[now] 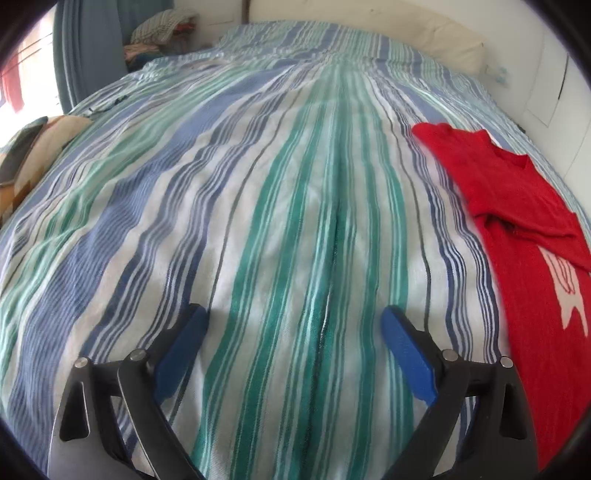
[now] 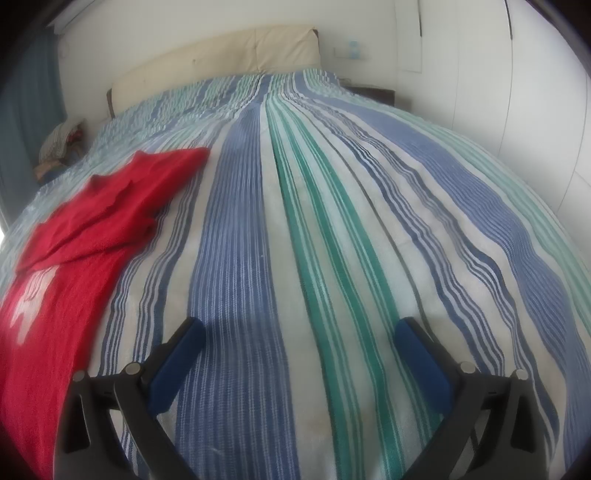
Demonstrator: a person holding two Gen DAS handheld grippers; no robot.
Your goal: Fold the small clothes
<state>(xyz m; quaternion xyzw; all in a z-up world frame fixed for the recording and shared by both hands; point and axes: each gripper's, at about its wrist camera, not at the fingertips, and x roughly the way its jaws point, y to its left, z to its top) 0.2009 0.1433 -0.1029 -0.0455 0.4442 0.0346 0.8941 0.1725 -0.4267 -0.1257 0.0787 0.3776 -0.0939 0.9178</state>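
Shirt (image 1: 517, 206), red knit, on striped bedspread (image 1: 280, 206), between both tongs; upper part partly folded over. Soft, light, limp; likely drapes. Best taken at hem corners or sleeve edge. Left gripper (image 1: 293, 325) spread, empty. Right gripper (image 2: 301, 338) spread, empty.

Garment (image 1: 517, 206) lies on the bedspread (image 1: 258, 184), partly folded: upper part doubled over lower part. It's betw. the two grippers: right of the left gripper (image 1: 293, 321), left of the right gripper (image 2: 299, 332), touching neither. Both grippers hang over bare bedspread, jaws apart w/ nothing betw. them. Headboard (image 2: 221, 55) at far end of bed, wall behind it. Clothes pile (image 1: 162, 29) beyond far left corner. Cushion (image 1: 33, 155) at left edge of bed, near end.
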